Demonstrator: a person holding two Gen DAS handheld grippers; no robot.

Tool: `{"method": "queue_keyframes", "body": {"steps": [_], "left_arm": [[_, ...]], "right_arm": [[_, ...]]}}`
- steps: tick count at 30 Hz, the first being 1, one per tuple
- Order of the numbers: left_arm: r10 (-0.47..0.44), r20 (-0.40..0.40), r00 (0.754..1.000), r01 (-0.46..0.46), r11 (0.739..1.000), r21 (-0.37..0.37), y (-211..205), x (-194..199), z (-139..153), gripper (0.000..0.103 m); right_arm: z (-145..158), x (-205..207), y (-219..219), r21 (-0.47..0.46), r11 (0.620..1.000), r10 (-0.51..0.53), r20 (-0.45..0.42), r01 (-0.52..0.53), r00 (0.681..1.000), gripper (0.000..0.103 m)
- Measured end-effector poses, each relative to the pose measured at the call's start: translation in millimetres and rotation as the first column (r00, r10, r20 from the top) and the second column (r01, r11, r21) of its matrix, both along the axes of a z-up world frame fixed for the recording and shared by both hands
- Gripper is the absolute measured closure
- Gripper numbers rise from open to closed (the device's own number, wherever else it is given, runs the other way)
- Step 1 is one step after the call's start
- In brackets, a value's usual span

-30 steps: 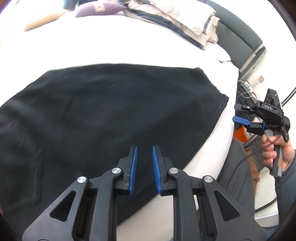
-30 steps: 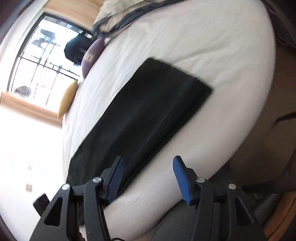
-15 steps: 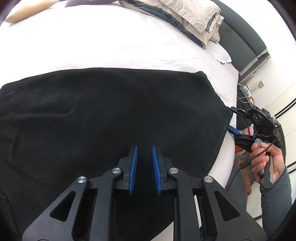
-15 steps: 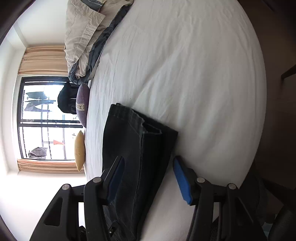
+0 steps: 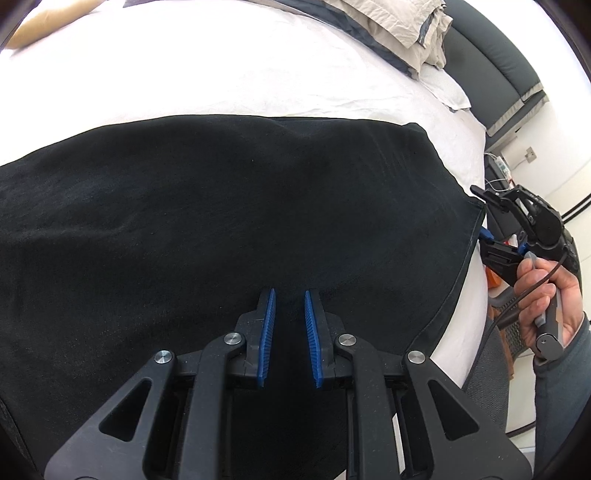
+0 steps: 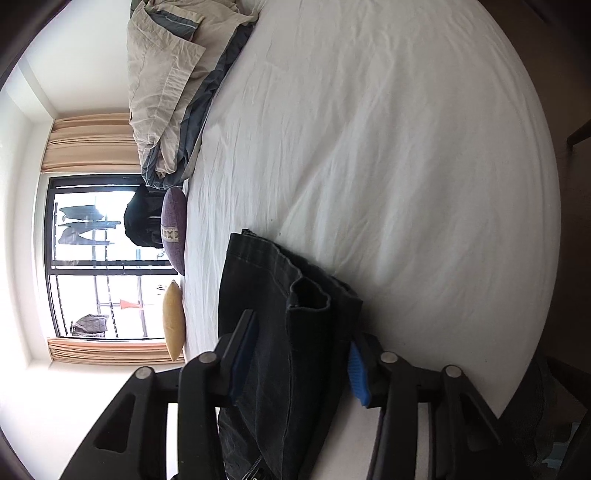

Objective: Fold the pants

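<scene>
Black pants (image 5: 229,221) lie flat across a white bed (image 5: 221,74), legs stacked, hems to the right. My left gripper (image 5: 289,295) hovers just above the pants' near half, jaws a narrow gap apart and empty. My right gripper (image 6: 301,354) is open with its jaws straddling the leg hems (image 6: 291,295), one finger on each side of the cloth. In the left wrist view the right gripper (image 5: 484,221) sits at the pants' right corner, held by a hand.
Rumpled beige bedding (image 6: 173,74) and pillows (image 5: 406,26) lie at the bed's head by a dark headboard (image 5: 495,74). A purple cushion (image 6: 173,229) and a yellow cushion (image 6: 173,321) sit by the window. The bed's edge (image 6: 532,332) is near my right gripper.
My right gripper has moved in from beside the bed and its open jaws now straddle the hem end. My left gripper has moved lower and further over the pants.
</scene>
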State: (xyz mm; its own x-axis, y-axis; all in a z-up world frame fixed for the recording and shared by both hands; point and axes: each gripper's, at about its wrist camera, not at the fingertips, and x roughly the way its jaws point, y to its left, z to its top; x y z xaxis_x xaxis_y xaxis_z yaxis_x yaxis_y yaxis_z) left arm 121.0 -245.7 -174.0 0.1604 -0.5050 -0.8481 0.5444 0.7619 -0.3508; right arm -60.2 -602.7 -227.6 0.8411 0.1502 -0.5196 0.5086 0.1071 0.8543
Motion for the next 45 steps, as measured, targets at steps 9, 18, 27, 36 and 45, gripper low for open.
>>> {"method": "queue_keyframes", "body": {"steps": [9,18,27,36,45], "left_arm": [[0.015,-0.019,1.0,-0.015,1.0,-0.025,13.5,-0.9,-1.9,0.087],[0.045,-0.057,0.997,-0.049,0.996,-0.08,28.4,2.1,-2.0,0.087],[0.22,-0.128,0.967,-0.247,0.93,-0.271,114.4,0.7,29.2,0.086],[0.352,-0.353,0.867,-0.48,0.781,-0.4,202.0,0.2,18.3,0.026],[0.266,-0.461,0.847,-0.47,0.779,-0.414,177.5,24.2,9.7,0.024]], "right_arm": [[-9.9,0.5,-1.1,0.012,1.0,-0.013,0.03,0.012,0.999,0.089],[42.9,23.2,20.7,-0.238,0.969,0.06,-0.032,-0.066,0.998,0.091],[144.9,99.8,243.6,-0.723,0.317,0.607,-0.342,-0.614,0.717,0.091],[101.2,99.5,340.5,-0.687,0.069,0.635,-0.529,-0.724,0.563,0.091],[114.3,84.1,365.9,-0.744,-0.041,0.604,-0.55,-0.667,0.577,0.091]]}}
